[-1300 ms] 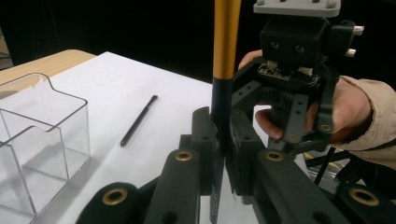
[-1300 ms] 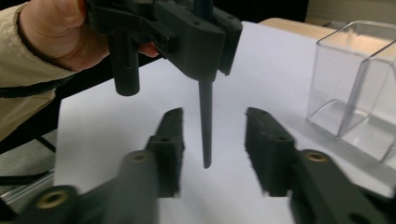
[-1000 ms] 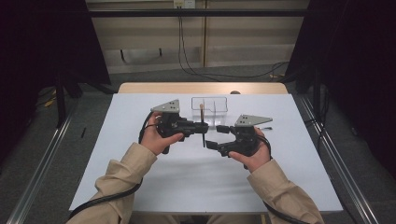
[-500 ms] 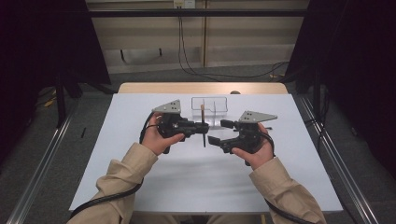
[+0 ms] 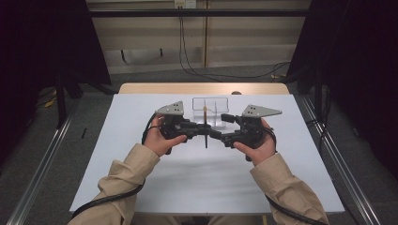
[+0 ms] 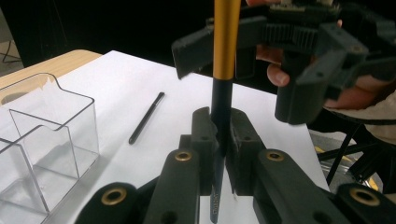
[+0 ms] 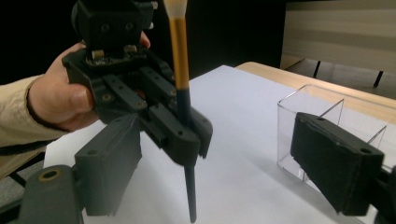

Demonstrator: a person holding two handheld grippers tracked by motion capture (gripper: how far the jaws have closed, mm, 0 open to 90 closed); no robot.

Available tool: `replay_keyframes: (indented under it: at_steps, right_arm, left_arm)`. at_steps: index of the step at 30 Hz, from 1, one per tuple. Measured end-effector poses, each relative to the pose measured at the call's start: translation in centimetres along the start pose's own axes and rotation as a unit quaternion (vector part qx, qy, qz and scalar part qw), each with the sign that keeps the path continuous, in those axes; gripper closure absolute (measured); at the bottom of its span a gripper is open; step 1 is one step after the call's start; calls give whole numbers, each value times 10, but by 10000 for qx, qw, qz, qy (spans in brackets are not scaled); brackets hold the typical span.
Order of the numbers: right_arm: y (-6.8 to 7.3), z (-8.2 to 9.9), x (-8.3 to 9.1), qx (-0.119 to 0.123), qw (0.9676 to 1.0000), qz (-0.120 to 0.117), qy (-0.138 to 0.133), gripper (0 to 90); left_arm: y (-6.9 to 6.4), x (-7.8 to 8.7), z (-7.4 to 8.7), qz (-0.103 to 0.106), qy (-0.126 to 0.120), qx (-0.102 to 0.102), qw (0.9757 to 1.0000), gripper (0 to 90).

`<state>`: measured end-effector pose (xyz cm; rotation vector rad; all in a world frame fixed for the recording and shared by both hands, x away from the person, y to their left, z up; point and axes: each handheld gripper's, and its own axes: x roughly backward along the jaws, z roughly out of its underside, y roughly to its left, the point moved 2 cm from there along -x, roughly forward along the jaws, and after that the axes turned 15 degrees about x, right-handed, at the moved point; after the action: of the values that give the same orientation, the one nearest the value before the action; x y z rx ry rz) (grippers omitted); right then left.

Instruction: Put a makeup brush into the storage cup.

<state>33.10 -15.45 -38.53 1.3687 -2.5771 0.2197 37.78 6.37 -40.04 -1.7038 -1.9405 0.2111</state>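
A brush (image 5: 206,142) with a black handle (image 7: 185,109), gold ferrule (image 6: 226,37) and pale tip stands upright above the white table. My left gripper (image 5: 204,130) points right and is shut on the black handle (image 6: 219,112). Facing it from the right, my right gripper (image 5: 220,127) is open. Its jaws have just been closing a little. In the right gripper view the brush and the left gripper's (image 7: 154,112) jaws stand between the right gripper's (image 7: 210,144) two wide-set jaws, and neither pad touches the brush.
A clear divided box (image 5: 210,104) stands just behind the grippers, also near the left gripper (image 6: 46,140) and the right jaw (image 7: 327,105). A black pen (image 6: 146,118) lies on the white sheet (image 5: 141,178). Dark curtains and rails flank the table.
The right gripper has edged slightly farther from me, with its jaws staying wide. The left gripper and the upright brush have kept still.
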Motion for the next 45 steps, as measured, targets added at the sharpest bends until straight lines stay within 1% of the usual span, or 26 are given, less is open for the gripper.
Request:
replay_keyframes:
  at_steps: [5,8,11,17,20,22,25,31,32,36,38,41,44,45]
  right_arm:
    - [-1,-5,-1,20,10000,28,-54,238]
    - [0,-6,-2,12,10000,5,-78,276]
    - [1,-8,-5,-18,9999,-47,-145,354]
    - [3,-12,-8,49,9996,-124,-261,526]
    - [3,-12,-8,22,9995,-125,-283,609]
    - [3,-11,-9,-23,9994,-150,-296,664]
    - [2,-10,-9,-77,9993,-182,-327,718]
    - [3,-8,-10,-78,9991,-235,-354,817]
    - [3,-9,-10,-98,9989,-283,-367,830]
    - [3,-9,-9,-96,9989,-231,-406,844]
    - [3,-9,-9,-137,9987,-231,-442,844]
    - [3,-10,-9,-108,9986,-223,-466,845]
    - [3,-11,-9,-89,9985,-211,-494,845]
    - [3,-11,-9,-76,9986,-192,-492,845]
  left_arm:
    - [0,-1,0,-14,10,-5,10000,830]
    - [0,-2,0,-22,22,-25,10000,830]
    - [-1,-4,0,-18,57,-42,10000,830]
    - [-2,-8,1,-25,123,-72,9999,830]
    - [-2,-10,1,-24,151,-110,9998,831]
    - [-3,-10,1,-10,145,-94,9998,831]
    - [-3,-11,1,1,145,-121,9998,831]
    - [-3,-11,2,12,122,-99,9999,830]
    - [-3,-11,2,28,115,-81,9999,830]
    - [-3,-10,2,53,27,-75,10000,825]
    - [-3,-9,2,72,13,-76,9999,821]
    - [-3,-9,3,86,7,-96,9999,803]
    - [-4,-8,3,144,-34,-72,9999,755]
    - [-4,-7,3,132,-73,-72,9999,735]
